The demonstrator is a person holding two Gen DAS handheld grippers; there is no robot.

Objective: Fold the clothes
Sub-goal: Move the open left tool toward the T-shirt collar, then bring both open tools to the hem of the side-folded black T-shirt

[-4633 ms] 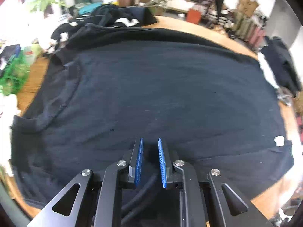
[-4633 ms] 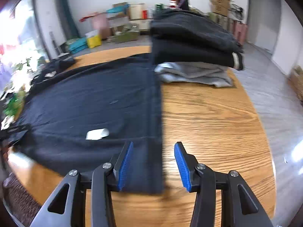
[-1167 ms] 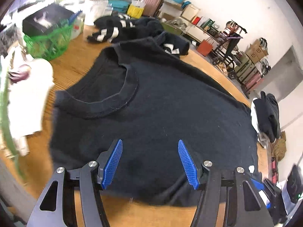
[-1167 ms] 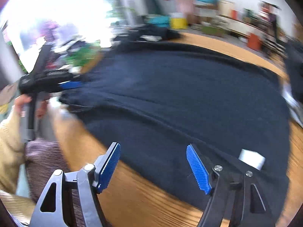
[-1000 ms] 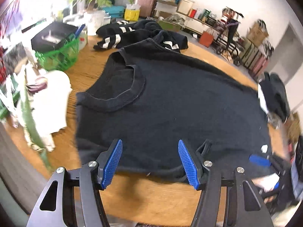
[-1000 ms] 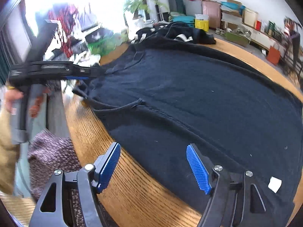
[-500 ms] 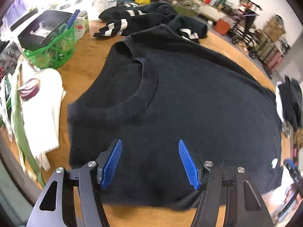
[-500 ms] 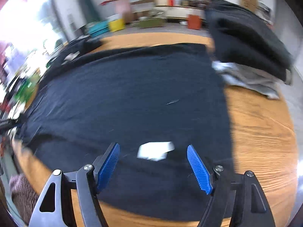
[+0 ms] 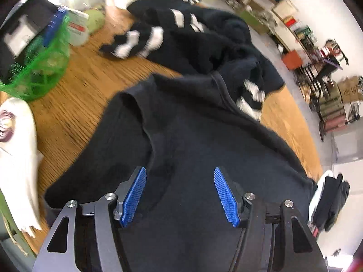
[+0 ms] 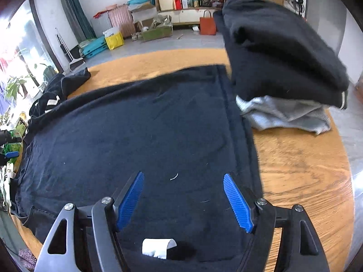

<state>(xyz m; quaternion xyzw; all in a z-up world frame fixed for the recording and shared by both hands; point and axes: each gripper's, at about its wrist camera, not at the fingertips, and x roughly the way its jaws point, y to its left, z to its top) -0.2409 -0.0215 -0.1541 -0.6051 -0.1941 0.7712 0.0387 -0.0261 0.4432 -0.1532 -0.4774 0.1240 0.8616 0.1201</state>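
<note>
A black sweatshirt (image 9: 204, 149) lies spread flat on the round wooden table (image 9: 74, 95). In the left wrist view my left gripper (image 9: 179, 195) hovers open over its shoulder, just right of the round collar (image 9: 145, 122), with nothing between the blue pads. In the right wrist view the same black sweatshirt (image 10: 136, 140) fills the middle, its hem (image 10: 236, 122) running down the right side. My right gripper (image 10: 183, 199) stands open above the cloth near the hem corner, holding nothing. A white tag (image 10: 158, 248) lies on the cloth under that gripper.
A black garment with white stripes (image 9: 190, 36) is bunched behind the collar. A green mesh basket (image 9: 38, 68) and a white cloth (image 9: 18, 158) sit at the left. A stack of folded black clothes (image 10: 281, 59) on a grey garment (image 10: 285, 115) stands beside the hem.
Both grippers have swung across the sweatshirt. The left one has come in over the shoulder near the collar. The right view has turned from the sleeve side to the hem and the folded stack.
</note>
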